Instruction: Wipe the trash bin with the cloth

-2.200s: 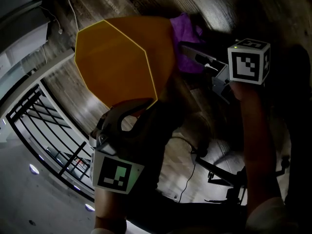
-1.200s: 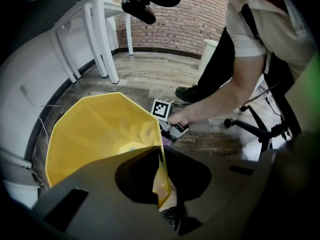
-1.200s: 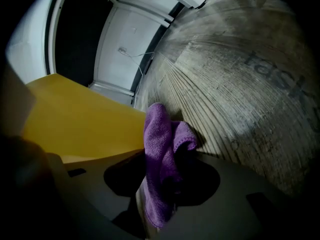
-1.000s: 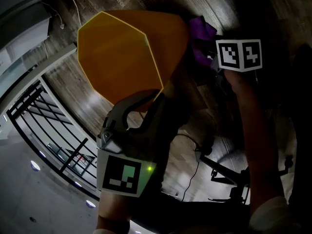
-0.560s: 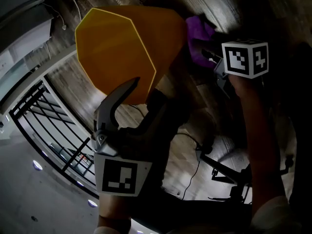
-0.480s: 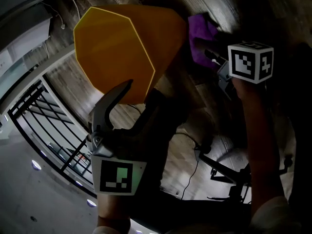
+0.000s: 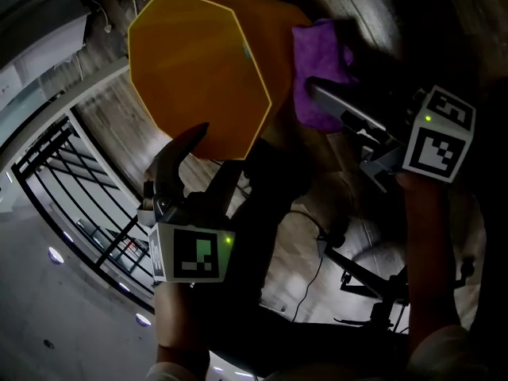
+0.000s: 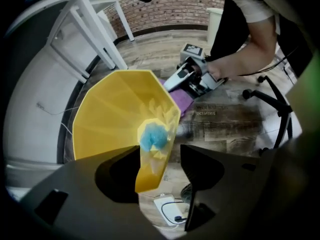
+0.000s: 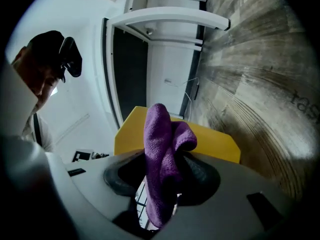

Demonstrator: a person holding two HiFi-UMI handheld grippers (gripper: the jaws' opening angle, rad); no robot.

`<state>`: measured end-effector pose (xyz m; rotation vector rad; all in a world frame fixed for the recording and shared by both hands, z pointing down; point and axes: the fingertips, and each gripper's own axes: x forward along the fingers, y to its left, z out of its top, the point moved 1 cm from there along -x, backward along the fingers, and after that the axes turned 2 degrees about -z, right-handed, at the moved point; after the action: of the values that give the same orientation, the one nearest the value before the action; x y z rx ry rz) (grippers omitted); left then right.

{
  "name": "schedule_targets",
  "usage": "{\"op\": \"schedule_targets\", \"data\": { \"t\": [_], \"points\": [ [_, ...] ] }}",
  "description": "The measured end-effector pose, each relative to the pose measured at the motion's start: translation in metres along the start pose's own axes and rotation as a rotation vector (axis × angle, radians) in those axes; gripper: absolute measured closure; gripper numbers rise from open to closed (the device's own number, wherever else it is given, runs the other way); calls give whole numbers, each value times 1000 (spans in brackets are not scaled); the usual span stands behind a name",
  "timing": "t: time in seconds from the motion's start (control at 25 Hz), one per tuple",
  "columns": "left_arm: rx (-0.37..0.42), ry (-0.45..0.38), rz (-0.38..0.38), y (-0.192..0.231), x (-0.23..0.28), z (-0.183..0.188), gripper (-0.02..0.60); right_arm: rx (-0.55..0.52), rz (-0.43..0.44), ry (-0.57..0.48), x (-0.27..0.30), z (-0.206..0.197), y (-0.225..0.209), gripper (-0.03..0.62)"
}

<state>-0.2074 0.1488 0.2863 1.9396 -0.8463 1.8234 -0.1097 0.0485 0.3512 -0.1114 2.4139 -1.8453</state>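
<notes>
The yellow trash bin [image 7: 198, 70] stands on the wood floor with its mouth towards me. My left gripper [image 7: 210, 153] is at the bin's near rim. Its jaws have just been opening and stand open, with a corner of the bin [image 8: 115, 114] wall between them, untouched by the pads. A blue crumpled thing [image 8: 152, 136] lies inside the bin. My right gripper [image 7: 317, 90] is shut on the purple cloth [image 7: 317, 70], which lies against the bin's right side. In the right gripper view the cloth [image 9: 162, 154] hangs from the gripper [image 9: 162, 169] in front of the bin [image 9: 210, 139].
A black railing [image 7: 71, 205] runs at the lower left. White furniture [image 8: 75, 34] stands behind the bin. An office chair base [image 7: 373, 284] and a cable are on the floor at the right. A white power adapter [image 8: 167, 209] lies below the left jaws.
My left jaws, shut on the bin's near rim before, have opened and let it go. The right gripper has turned and shifted with the cloth along the bin's right side.
</notes>
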Motion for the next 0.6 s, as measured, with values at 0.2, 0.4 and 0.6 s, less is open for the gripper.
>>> {"op": "schedule_targets", "data": {
  "t": [0.2, 0.4, 0.6],
  "points": [
    [-34, 35, 30, -1, 7, -14, 413, 7, 73, -31, -7, 1, 23, 427],
    [-71, -9, 17, 1, 7, 0, 453, 18, 107, -49, -3, 12, 39, 427],
    [-89, -54, 3, 11, 10, 16, 499, -19, 160, -50, 6, 33, 63, 427]
  ]
}}
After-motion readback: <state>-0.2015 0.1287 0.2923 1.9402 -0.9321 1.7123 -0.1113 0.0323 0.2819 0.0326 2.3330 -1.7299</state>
